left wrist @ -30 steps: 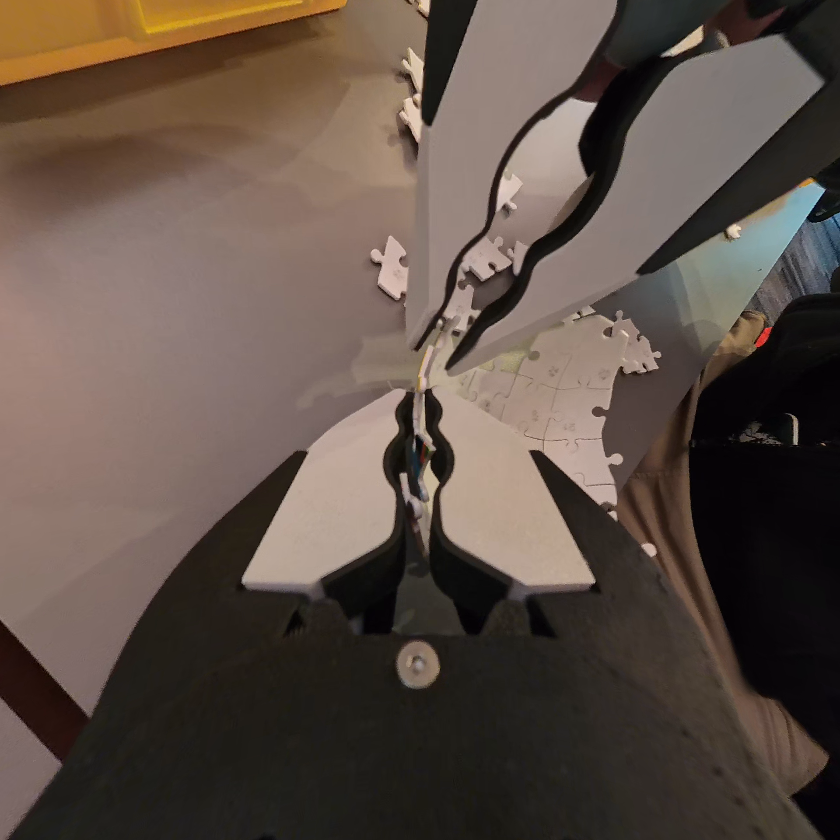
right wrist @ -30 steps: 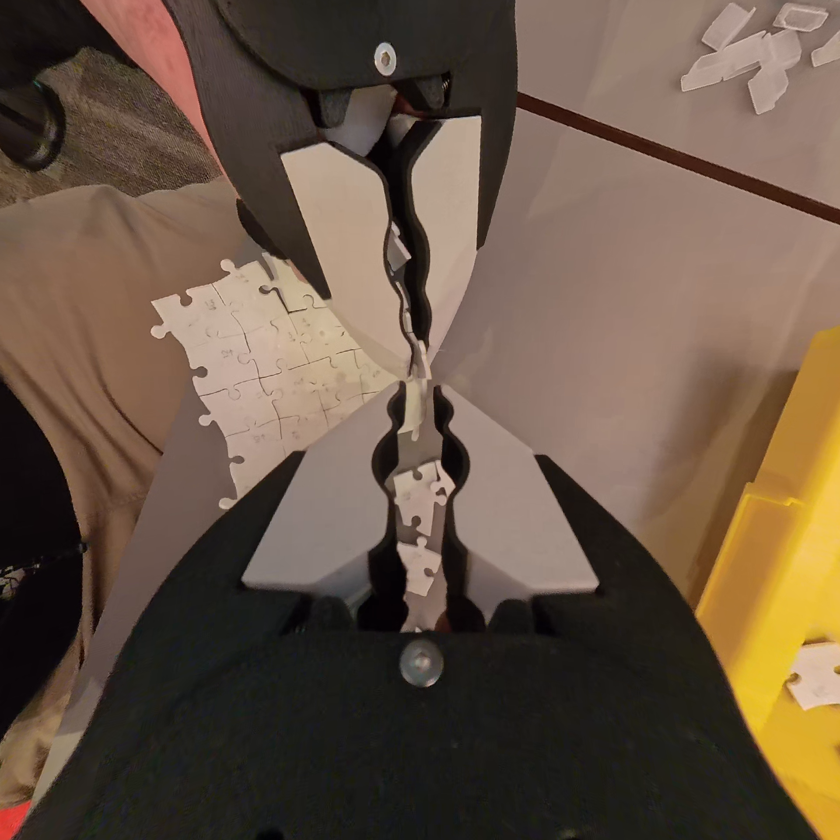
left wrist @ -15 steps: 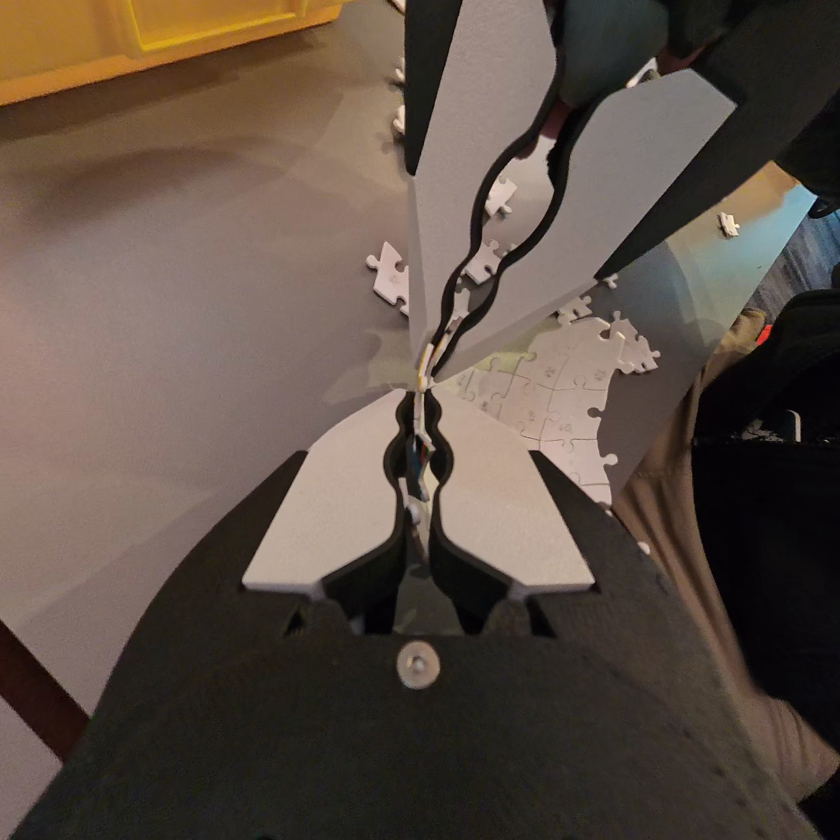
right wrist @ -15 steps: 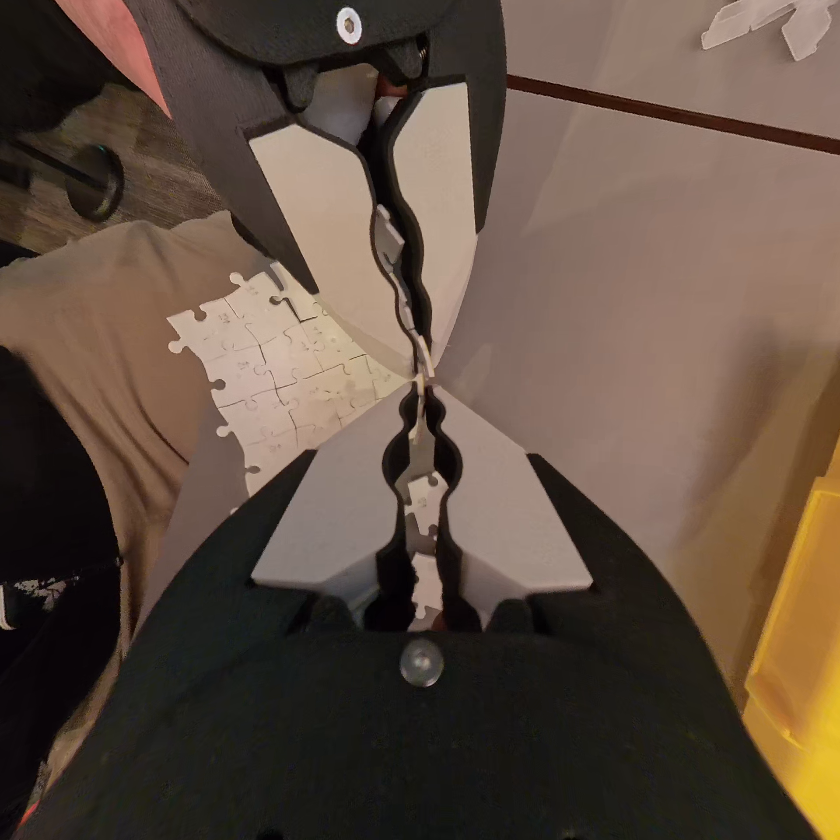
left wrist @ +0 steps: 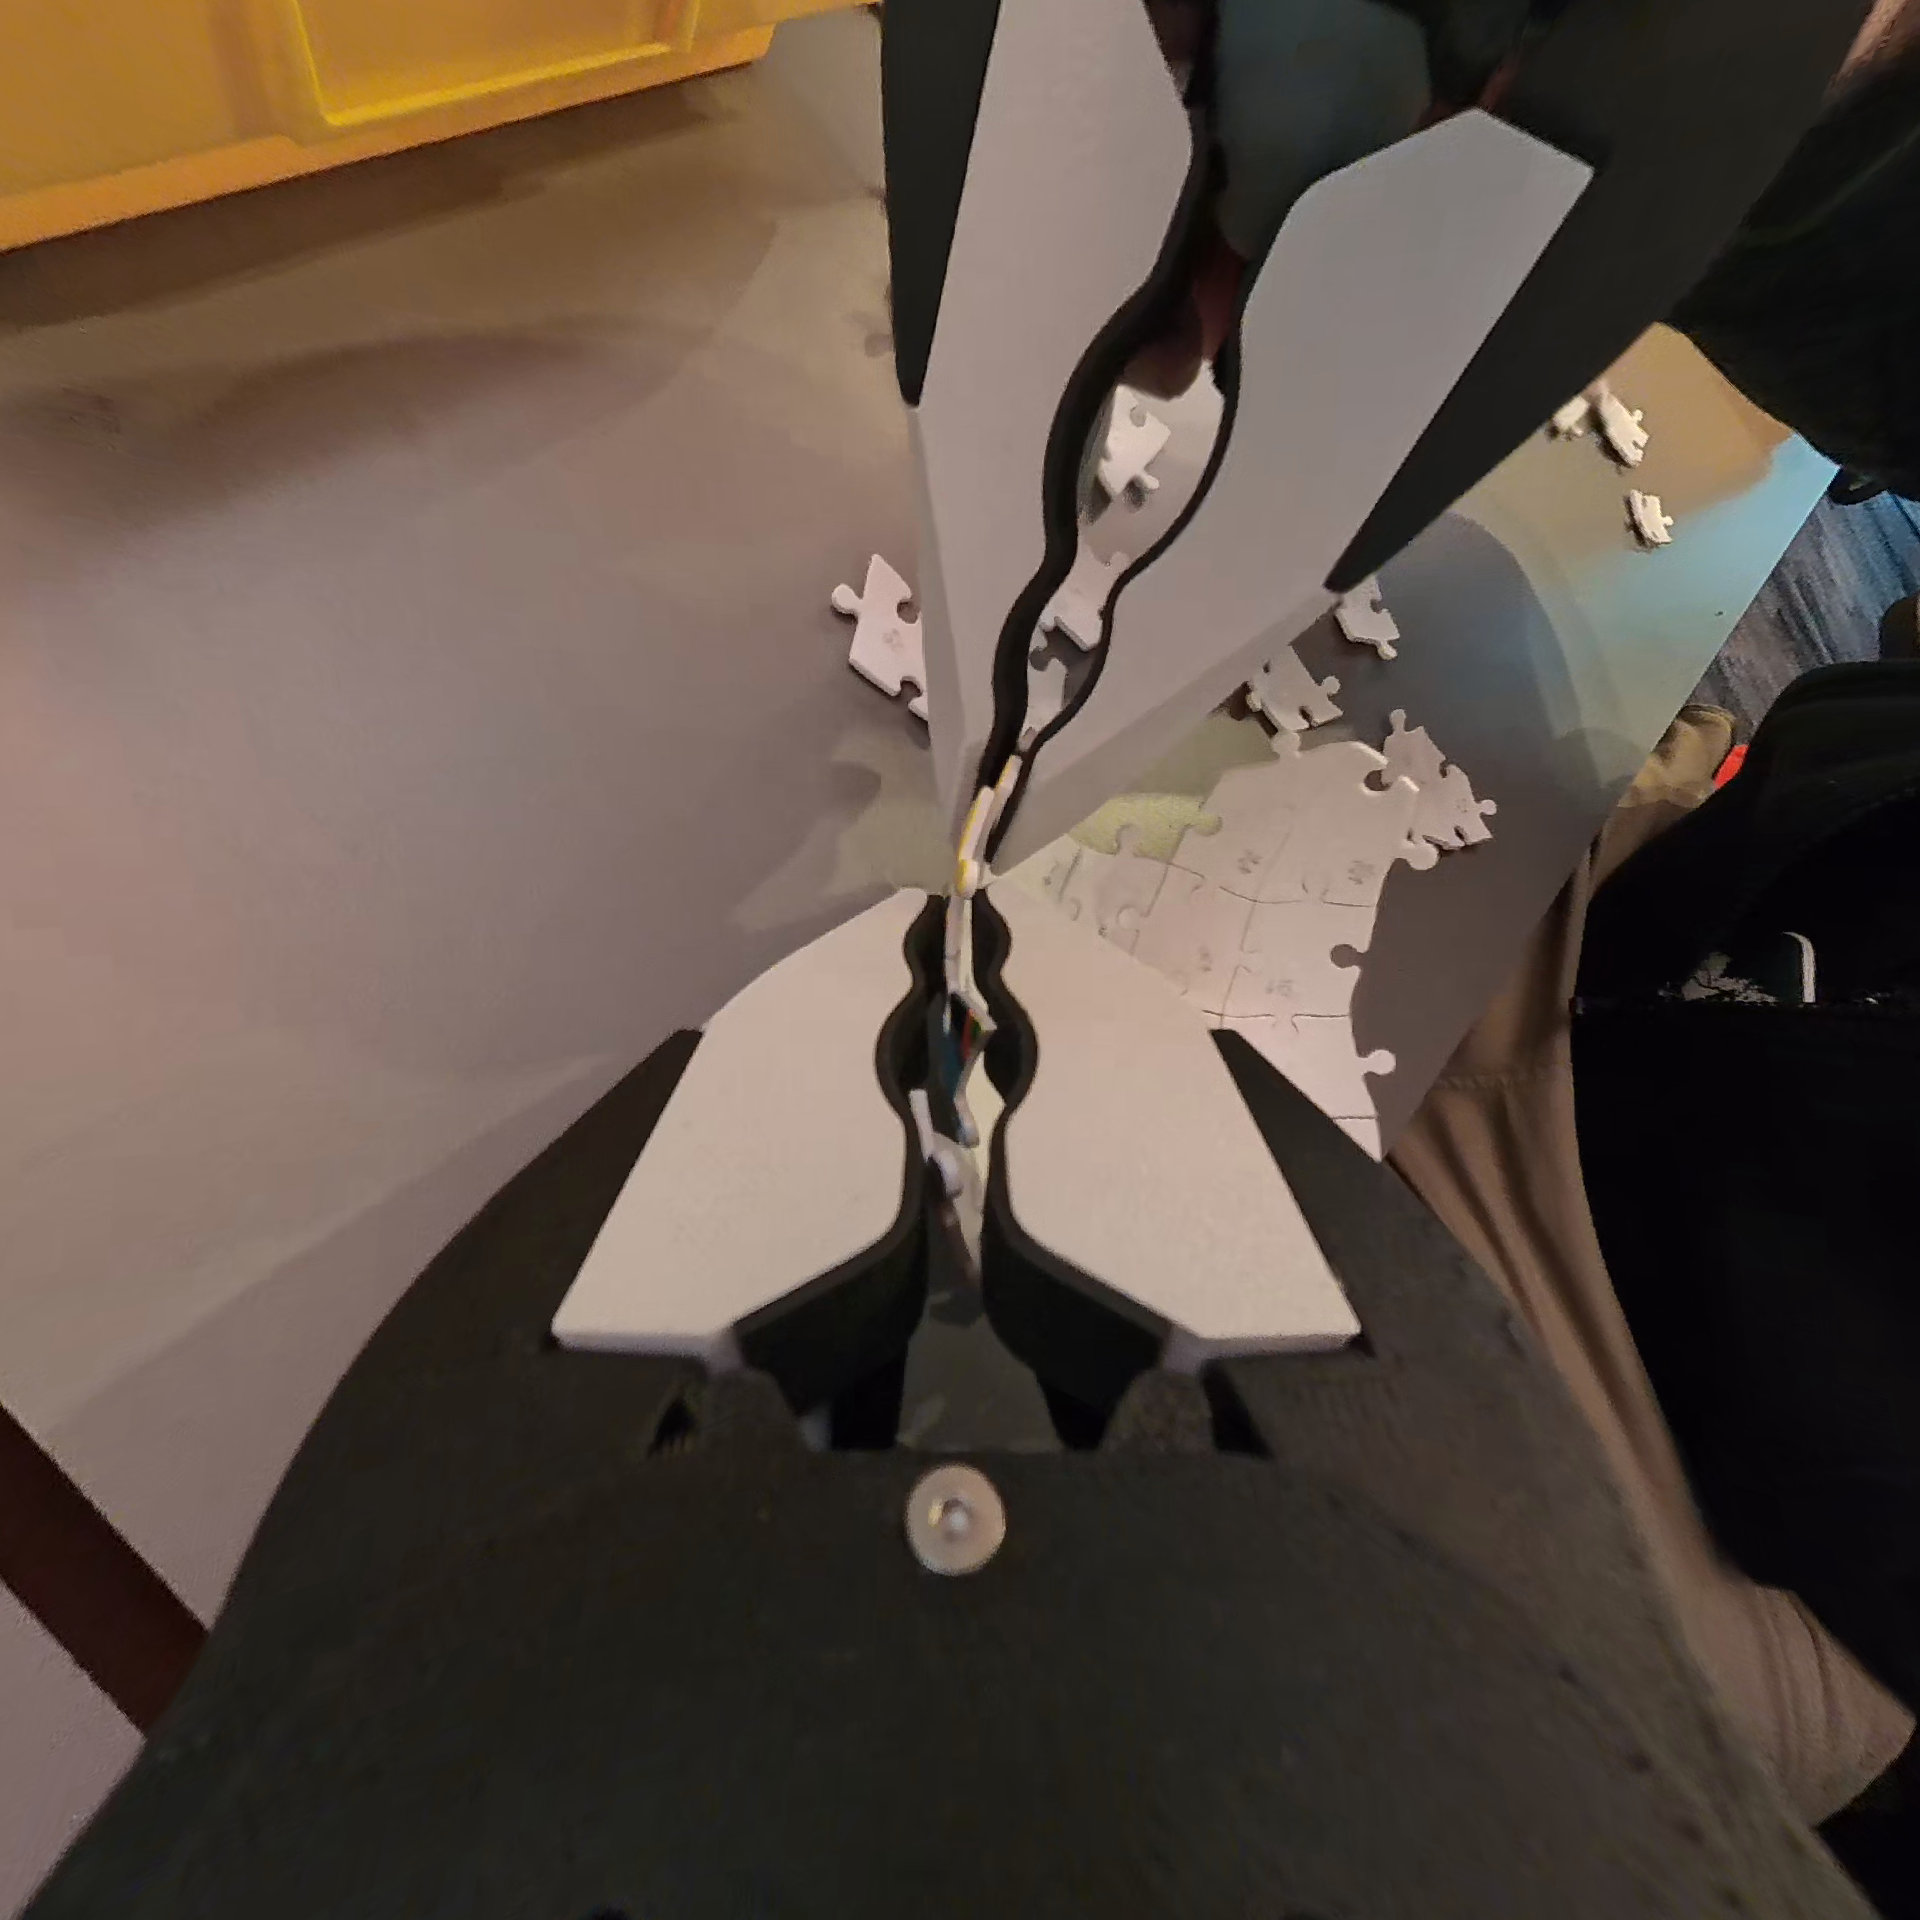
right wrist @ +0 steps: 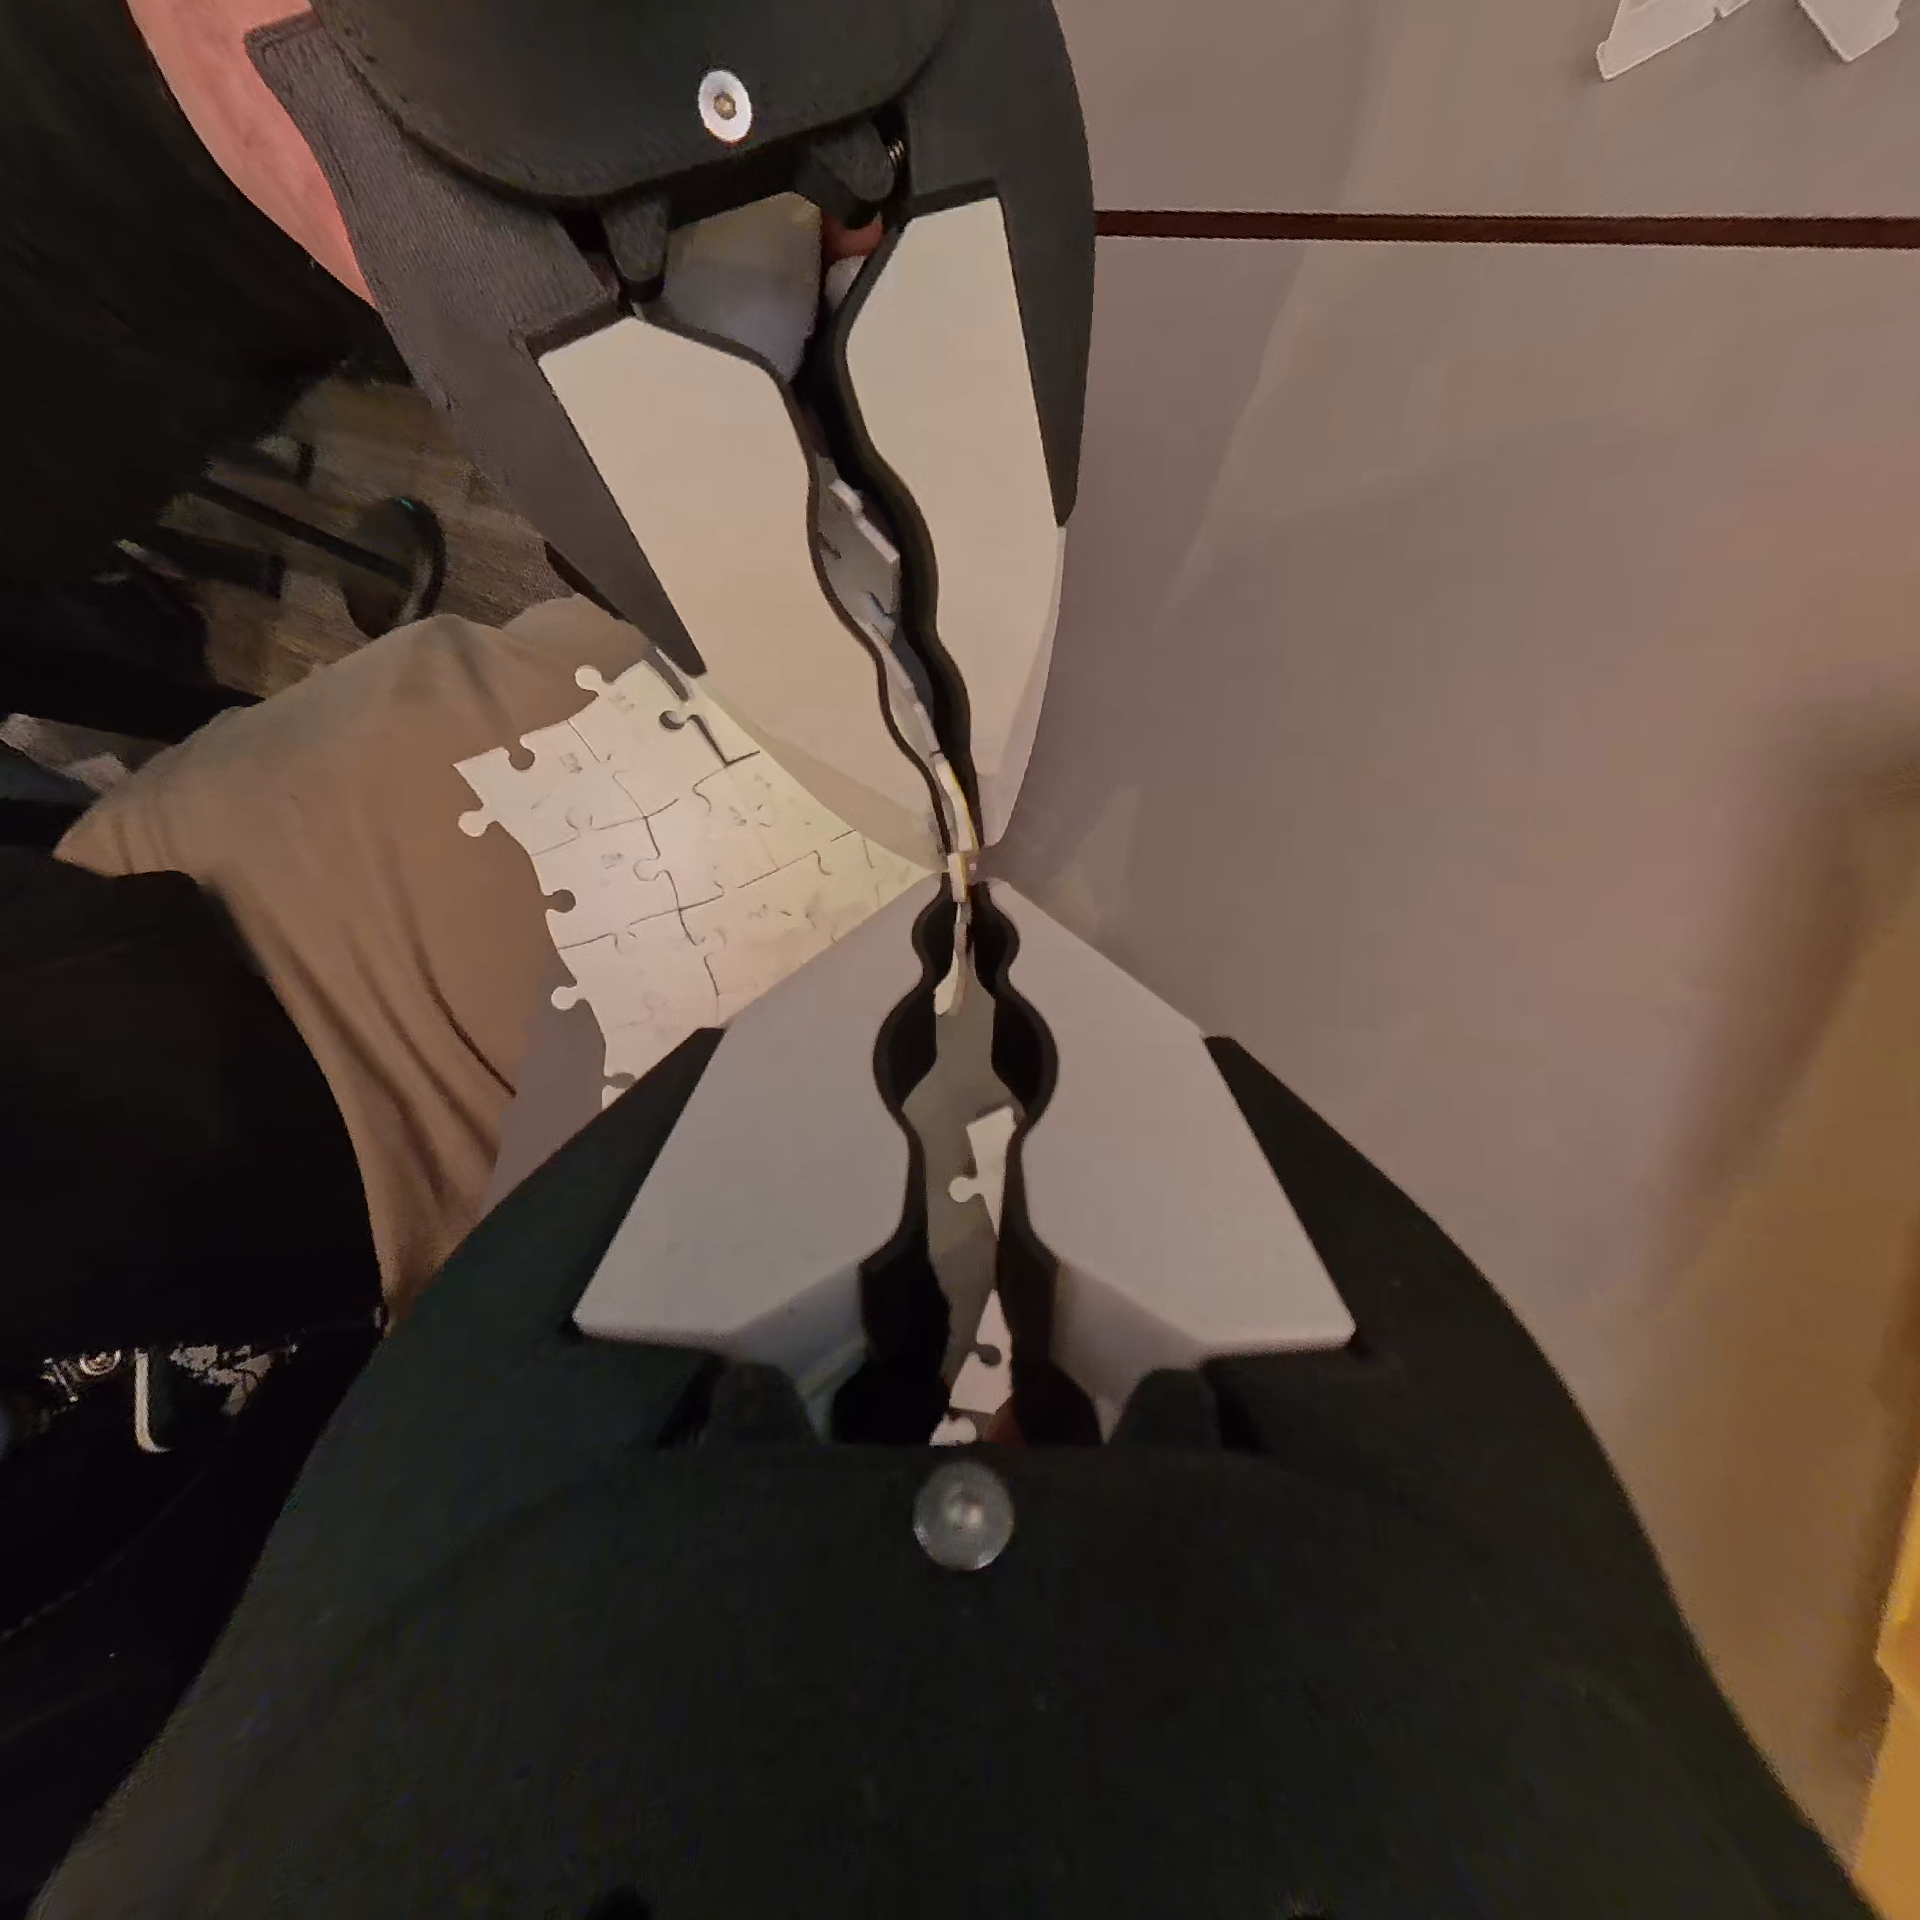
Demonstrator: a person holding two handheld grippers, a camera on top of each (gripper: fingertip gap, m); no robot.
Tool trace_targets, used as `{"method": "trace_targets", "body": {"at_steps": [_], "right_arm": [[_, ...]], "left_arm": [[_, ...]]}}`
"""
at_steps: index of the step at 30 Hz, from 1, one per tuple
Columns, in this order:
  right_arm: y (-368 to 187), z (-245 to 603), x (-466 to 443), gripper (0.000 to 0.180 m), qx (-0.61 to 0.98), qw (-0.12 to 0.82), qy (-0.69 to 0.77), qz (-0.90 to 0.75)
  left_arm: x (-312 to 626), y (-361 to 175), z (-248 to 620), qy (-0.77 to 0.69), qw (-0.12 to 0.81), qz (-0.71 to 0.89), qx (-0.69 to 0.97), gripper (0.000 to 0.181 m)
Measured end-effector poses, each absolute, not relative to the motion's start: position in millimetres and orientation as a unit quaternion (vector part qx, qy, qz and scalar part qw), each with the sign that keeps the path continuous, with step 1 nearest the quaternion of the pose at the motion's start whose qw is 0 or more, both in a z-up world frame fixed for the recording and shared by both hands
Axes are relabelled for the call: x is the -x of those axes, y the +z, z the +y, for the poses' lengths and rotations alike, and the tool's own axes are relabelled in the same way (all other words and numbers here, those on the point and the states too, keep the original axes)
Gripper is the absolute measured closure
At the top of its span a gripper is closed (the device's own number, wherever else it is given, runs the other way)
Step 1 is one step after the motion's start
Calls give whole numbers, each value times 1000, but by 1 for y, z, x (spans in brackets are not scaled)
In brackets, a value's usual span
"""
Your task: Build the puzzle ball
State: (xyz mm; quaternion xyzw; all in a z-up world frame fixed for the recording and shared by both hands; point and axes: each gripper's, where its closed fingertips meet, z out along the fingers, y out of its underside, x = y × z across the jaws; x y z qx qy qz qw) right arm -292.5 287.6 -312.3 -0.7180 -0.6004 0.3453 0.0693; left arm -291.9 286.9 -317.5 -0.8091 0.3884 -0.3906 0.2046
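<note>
My left gripper [left wrist: 961,906] is shut on a small puzzle part [left wrist: 958,1023], held edge-on with a coloured face showing between the jaws. My right gripper [right wrist: 966,906] is shut on a white puzzle piece [right wrist: 954,982], also edge-on. The two grippers point at each other tip to tip above the table, and the held parts touch where the tips meet. The right gripper [left wrist: 979,854] comes down from the top of the left wrist view. The left gripper [right wrist: 958,831] comes down from the top of the right wrist view. A flat joined puzzle section [left wrist: 1283,883] [right wrist: 665,831] lies on the table below.
Loose white pieces [left wrist: 883,649] [left wrist: 1294,691] lie beyond the joined section on the grey table [left wrist: 416,727]. A yellow bin [left wrist: 312,83] [right wrist: 1896,1558] stands at the far side. Clear plastic bits [right wrist: 1662,42] lie past a dark seam. A person's tan trouser leg [left wrist: 1558,1299] is by the table edge. Left and right tips are no more than a few centimetres apart.
Both grippers stay shut and tip to tip. The right gripper has swung more upright in the left wrist view. The left gripper has come closer in the right wrist view.
</note>
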Motion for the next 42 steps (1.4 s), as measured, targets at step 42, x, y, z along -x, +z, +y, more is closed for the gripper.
{"method": "trace_targets", "body": {"at_steps": [42], "right_arm": [[-317, 284, 291, 179, 706, 63, 353, -611]], "left_arm": [[288, -318, 284, -403, 197, 388, 805, 171]]}}
